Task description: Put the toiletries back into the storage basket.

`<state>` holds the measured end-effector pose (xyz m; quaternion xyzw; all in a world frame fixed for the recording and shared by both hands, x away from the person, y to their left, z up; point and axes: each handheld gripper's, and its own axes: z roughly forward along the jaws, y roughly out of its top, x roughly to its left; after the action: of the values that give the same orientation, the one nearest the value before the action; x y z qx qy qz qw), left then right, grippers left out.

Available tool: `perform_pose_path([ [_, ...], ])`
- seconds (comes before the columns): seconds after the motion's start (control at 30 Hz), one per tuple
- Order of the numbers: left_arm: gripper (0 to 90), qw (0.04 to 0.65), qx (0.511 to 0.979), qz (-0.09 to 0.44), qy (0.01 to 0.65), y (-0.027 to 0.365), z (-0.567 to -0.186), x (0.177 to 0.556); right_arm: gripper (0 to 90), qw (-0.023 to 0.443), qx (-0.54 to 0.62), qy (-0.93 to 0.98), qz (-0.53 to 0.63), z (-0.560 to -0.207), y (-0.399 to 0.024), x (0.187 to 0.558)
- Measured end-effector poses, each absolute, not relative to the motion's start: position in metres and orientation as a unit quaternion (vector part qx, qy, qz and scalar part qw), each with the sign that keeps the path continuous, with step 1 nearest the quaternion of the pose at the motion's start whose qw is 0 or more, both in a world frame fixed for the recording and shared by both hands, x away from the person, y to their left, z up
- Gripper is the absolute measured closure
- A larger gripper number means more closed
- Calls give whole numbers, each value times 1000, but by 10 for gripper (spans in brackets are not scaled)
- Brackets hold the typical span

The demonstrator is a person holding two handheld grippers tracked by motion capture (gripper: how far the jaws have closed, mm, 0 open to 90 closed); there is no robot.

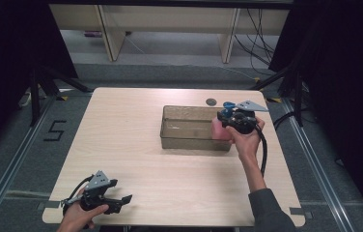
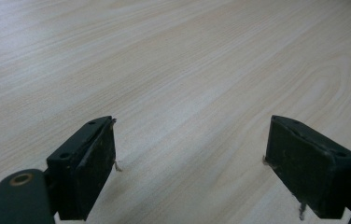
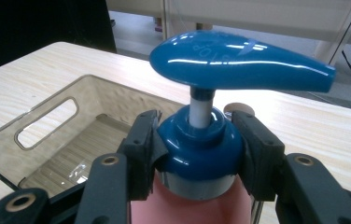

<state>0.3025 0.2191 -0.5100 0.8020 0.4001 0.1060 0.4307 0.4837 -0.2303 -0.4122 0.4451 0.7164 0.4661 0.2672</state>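
1 bottle (image 3: 197, 154), 1 bin (image 1: 196, 126) | bottle upright, axis vert, spout prob. aims away fr bin | R gripper (image 3: 197, 149) clamps collar | L gripper (image 2: 190, 163) agape, nothing in it

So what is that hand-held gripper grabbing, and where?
The right hand-held gripper grips a pink pump bottle by its blue collar, just under the pump head. The left hand-held gripper holds nothing.
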Motion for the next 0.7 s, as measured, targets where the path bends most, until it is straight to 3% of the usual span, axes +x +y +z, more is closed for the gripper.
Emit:
perform_pose_path([
  [0.7, 154, 436, 797, 106, 404, 219, -511, 302, 536, 255, 451, 724, 456, -422, -230, 481],
])
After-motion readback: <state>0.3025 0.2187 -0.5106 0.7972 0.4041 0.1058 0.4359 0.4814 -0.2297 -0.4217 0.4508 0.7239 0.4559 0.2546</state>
